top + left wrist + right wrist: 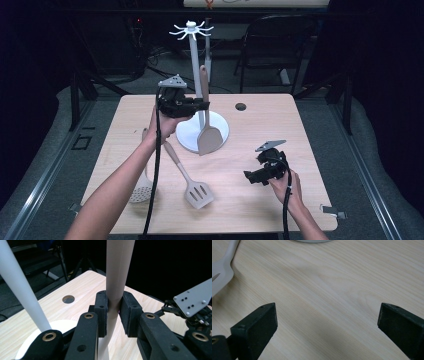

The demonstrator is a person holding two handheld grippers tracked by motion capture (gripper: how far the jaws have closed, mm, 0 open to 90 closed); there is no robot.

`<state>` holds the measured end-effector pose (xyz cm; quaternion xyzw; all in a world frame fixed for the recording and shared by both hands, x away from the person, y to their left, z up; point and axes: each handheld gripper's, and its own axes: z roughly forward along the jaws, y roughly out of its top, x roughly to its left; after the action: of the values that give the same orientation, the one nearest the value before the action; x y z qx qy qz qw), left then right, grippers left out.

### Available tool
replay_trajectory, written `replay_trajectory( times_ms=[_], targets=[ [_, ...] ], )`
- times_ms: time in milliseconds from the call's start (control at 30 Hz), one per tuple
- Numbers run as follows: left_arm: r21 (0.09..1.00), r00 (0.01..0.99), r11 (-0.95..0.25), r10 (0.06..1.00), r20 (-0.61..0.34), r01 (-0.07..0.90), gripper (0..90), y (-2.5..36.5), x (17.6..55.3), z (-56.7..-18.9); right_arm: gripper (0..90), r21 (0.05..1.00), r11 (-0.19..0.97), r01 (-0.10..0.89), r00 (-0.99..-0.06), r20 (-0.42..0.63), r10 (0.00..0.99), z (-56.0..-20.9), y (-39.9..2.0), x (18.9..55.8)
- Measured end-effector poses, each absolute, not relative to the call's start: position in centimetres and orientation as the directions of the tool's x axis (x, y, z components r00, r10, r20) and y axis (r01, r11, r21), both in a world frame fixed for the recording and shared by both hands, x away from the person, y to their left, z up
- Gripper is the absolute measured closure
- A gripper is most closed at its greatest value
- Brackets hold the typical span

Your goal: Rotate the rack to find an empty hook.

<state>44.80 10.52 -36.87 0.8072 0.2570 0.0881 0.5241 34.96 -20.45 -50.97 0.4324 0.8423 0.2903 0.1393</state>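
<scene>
Spatula [207,127] hangs upright at frame centre, blade over the stand's [192,75] round white base | my left gripper [200,105] is clamped on its handle, pads [102,312] pressing both sides | my right gripper [250,176] sits lower right above the table [280,115], jaws wide apart | slotted turner [192,182] lies lower left

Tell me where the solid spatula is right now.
In the high view the solid spatula stands upright beside the rack pole, clamped in the left gripper.
</scene>
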Motion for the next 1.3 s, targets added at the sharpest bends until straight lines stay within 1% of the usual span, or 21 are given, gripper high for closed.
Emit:
replay_trajectory(
  times_ms=[800, 1067, 1300],
  targets=[
    [0.908, 0.844, -0.302, 0.528, -0.094, 0.29, 76.5, 11.4, 47.2, -33.0, 2.4, 0.599, 0.473, 0.647, -0.591, 0.002, 0.807, -51.3, -20.3, 35.1],
    [0.906, 0.838, -0.294, 0.534, -0.109, 0.305, 76.5, 11.5, 48.0, -32.2, 2.4, 0.604, 0.471, 0.643, -0.596, 0.009, 0.803, -51.3, -20.2, 35.1],
    [0.902, 0.835, -0.289, 0.536, -0.125, 0.321, 76.4, 11.7, 48.5, -32.0, 2.4, 0.595, 0.488, 0.639, -0.602, -0.007, 0.798, -51.2, -20.2, 35.0]
  ],
)
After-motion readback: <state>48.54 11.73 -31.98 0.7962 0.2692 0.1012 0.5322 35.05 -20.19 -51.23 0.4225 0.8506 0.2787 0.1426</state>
